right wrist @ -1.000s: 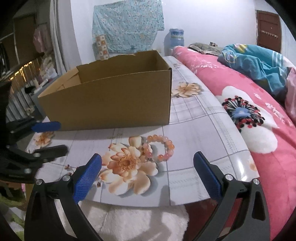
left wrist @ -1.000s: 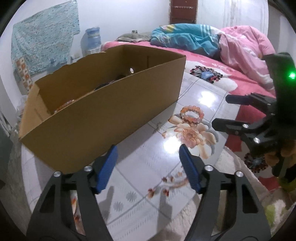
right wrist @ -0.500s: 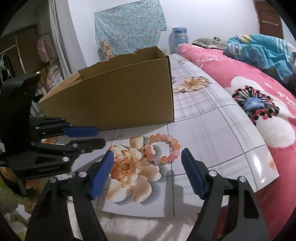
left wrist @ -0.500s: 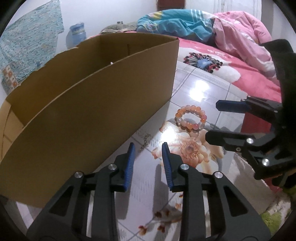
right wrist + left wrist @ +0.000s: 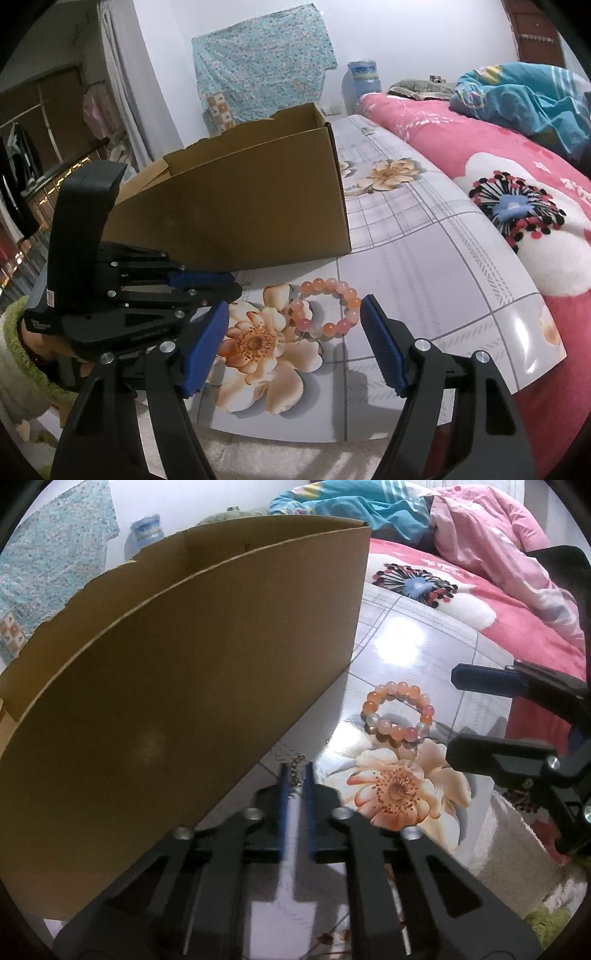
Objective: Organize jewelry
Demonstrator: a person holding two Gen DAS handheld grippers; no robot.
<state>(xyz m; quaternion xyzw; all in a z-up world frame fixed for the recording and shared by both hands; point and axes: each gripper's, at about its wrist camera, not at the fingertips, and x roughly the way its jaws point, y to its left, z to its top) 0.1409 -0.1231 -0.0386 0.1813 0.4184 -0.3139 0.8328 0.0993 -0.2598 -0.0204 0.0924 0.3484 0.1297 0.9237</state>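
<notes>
A bracelet of orange and pink beads (image 5: 392, 734) (image 5: 332, 327) lies on the flower-print table mat (image 5: 406, 646), just right of the cardboard box (image 5: 184, 683) (image 5: 240, 214). My right gripper (image 5: 293, 304) (image 5: 458, 716) stands open around the bracelet. Its right pad is close to the beads, its left pad well clear. A short thin metal chain (image 5: 297, 763) lies on the mat at the box's foot. My left gripper (image 5: 295, 771) (image 5: 232, 286) points steeply down there, shut on the chain's near end.
The open box takes up the left of the mat (image 5: 424, 258). A bed with a pink floral cover (image 5: 517, 184) and a blue blanket (image 5: 524, 99) runs along the right. The mat's front edge (image 5: 332, 435) overhangs a white fluffy surface. A green sleeve (image 5: 14, 369) is at the left.
My left gripper moved forward and down along the box wall and its jaws went from wide apart to shut on the chain. My right gripper narrowed around the bracelet.
</notes>
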